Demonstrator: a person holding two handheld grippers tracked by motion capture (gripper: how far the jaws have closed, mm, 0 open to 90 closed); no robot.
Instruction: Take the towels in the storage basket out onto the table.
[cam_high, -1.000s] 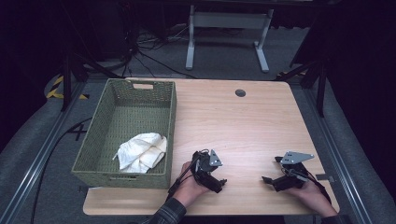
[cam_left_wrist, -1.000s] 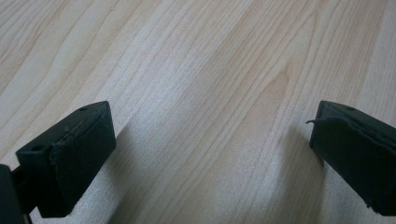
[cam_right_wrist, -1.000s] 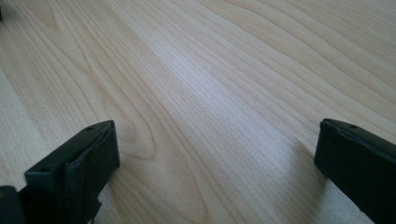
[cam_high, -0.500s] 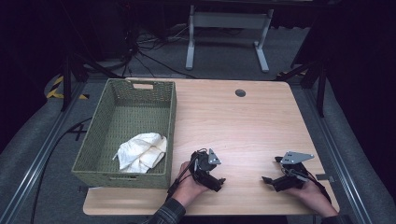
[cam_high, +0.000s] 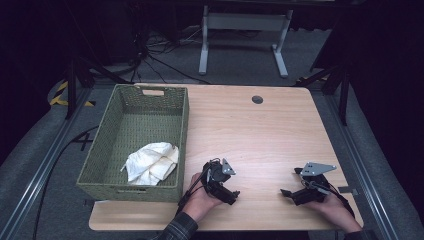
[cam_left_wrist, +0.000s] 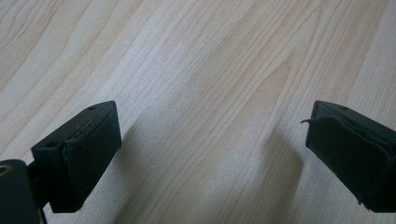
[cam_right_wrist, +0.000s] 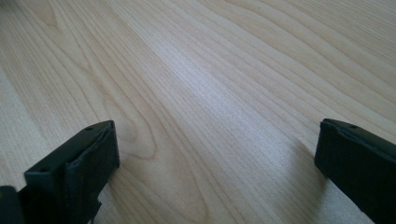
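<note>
Cloth's in the basket, tongs idle

Both jaws wide apart, gripping nothing. Left gripper sits just right of the basket, right gripper farther right. Cloth lies in the basket's near end. Looks finished or pre-grab; next means reaching over the rim.

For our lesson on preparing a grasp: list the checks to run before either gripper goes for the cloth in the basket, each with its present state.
1. Left gripper jaws open, nothing held: ok.
2. Right gripper jaws open, nothing held: ok.
3. Cloth lies inside the basket, uncovered: ok.
4. Both grippers over bare table, apart from each other: ok.
5. Left gripper beside the basket's near corner, close to the cloth: ok.
6. Anything under the cloth: cannot tell.
</note>
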